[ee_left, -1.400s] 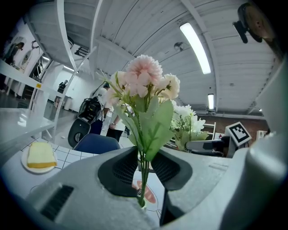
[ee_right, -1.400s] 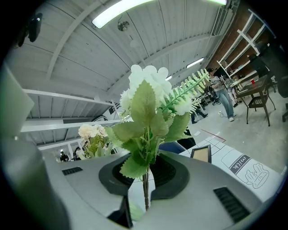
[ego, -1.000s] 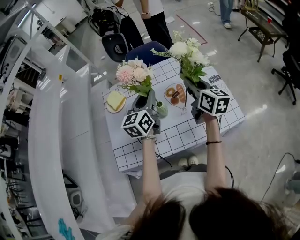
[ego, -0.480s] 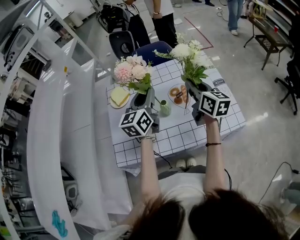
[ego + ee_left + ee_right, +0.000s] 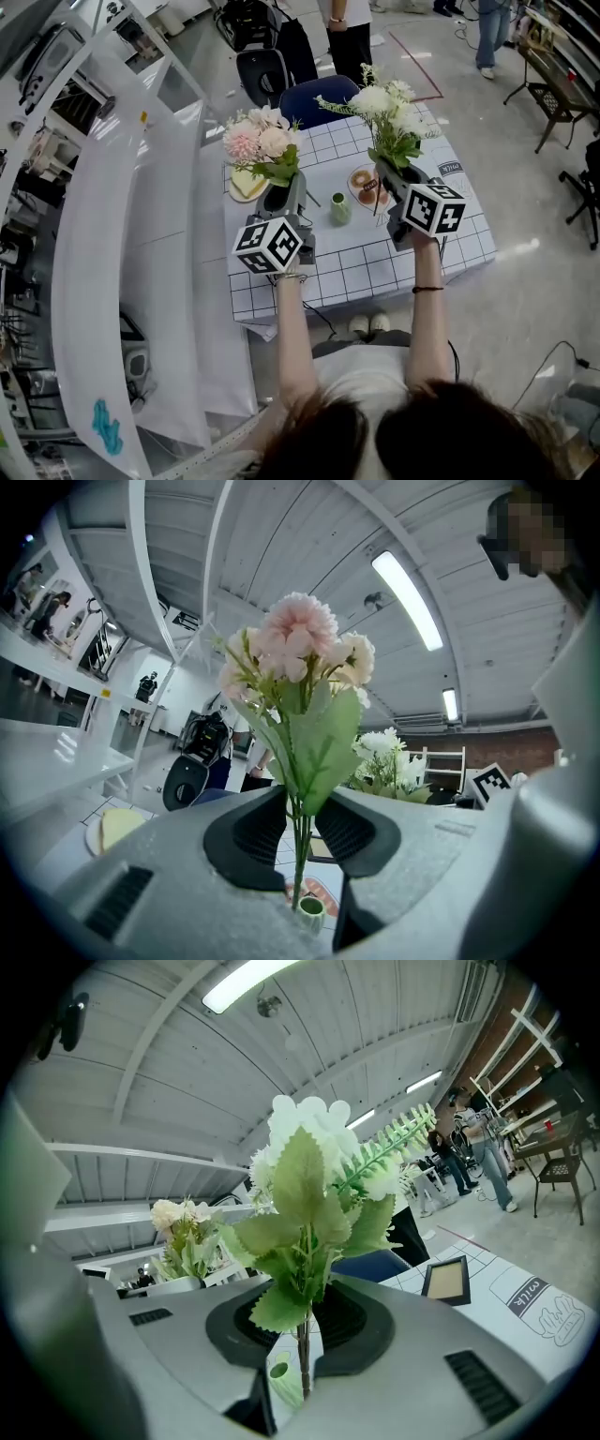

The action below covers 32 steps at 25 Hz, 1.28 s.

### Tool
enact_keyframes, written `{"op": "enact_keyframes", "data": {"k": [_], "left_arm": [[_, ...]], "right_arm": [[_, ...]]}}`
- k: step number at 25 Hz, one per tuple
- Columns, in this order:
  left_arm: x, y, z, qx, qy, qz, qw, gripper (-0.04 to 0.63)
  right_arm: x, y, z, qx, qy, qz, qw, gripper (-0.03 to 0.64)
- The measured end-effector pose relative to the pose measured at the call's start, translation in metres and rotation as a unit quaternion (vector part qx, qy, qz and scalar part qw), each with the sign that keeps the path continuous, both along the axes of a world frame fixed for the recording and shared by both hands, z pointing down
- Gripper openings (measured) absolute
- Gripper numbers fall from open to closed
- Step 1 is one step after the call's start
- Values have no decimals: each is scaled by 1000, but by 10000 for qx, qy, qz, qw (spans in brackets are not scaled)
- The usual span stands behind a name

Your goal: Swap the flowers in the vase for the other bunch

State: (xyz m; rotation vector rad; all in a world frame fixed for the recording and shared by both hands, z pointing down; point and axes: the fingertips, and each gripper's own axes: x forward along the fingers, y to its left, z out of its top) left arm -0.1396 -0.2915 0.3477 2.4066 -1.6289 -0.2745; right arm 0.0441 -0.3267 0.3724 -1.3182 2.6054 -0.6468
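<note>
My left gripper [image 5: 284,199] is shut on the thin stems of a pink and cream bunch [image 5: 258,143], held upright above the table's left part. In the left gripper view the stems [image 5: 300,841] are pinched between the dark pads, and the bunch [image 5: 298,663] rises above the left gripper [image 5: 300,834]. My right gripper [image 5: 392,176] is shut on a white bunch [image 5: 389,108] with green leaves, also upright. The right gripper [image 5: 302,1327] grips its stems [image 5: 303,1354]. A small green vase [image 5: 340,208] stands on the table between the two grippers, with nothing in it; the vase [image 5: 309,913] shows below the stems.
The table [image 5: 366,272] has a white grid cloth. A plate with a yellow block [image 5: 246,185] sits at its left, a plate of pastries [image 5: 364,186] right of the vase. A small picture frame [image 5: 445,1279] lies on the cloth. A blue chair [image 5: 314,94] and people stand beyond.
The left gripper has carried the pink bunch up and to the left, away from the vase. The right gripper with the white bunch has drifted a little toward the vase.
</note>
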Motion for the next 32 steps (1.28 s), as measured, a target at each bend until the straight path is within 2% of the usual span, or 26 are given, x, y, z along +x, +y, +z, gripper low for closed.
{"op": "enact_keyframes", "data": {"k": [18, 28, 32], "left_arm": [[-37, 23, 12, -60, 140, -502, 9986, 100], [-44, 28, 18, -111, 43, -604, 9981, 86], [-42, 29, 20, -126, -133, -572, 9982, 86]], "right_arm": [[-6, 0, 5, -58, 65, -174, 9998, 60], [-18, 1, 7, -37, 129, -357, 9993, 60], [-20, 1, 8, -28, 155, -407, 9990, 60]]}}
